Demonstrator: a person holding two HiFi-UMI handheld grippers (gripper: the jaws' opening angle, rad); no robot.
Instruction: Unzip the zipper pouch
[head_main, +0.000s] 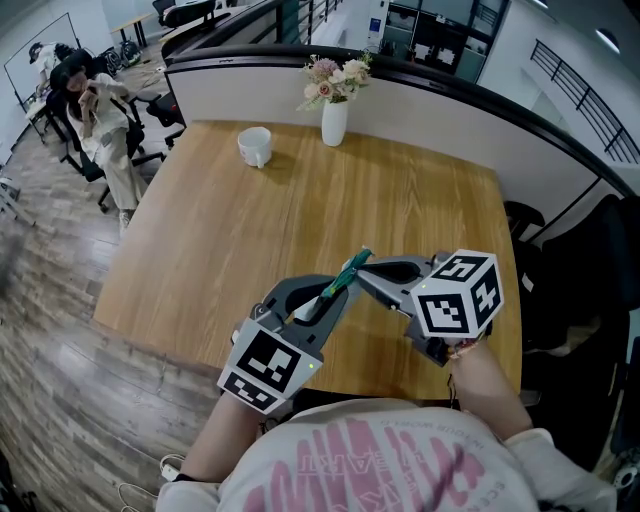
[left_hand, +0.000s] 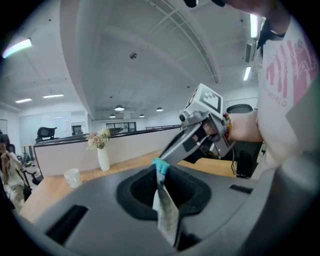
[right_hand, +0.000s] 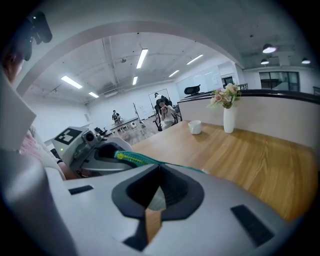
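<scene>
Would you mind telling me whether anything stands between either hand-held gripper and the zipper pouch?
Nothing visible does. The left hand-held gripper and the right hand-held gripper are both shut on the zipper pouch, above the table; the mug and vase stand apart at its far side.

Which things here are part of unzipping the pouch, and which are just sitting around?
Part of the job:
- zipper pouch
- left gripper, shut on the pouch
- right gripper, shut on its teal zipper edge

Just lying about:
- white mug
- vase of flowers
Both stand untouched at the far side of the table.
</scene>
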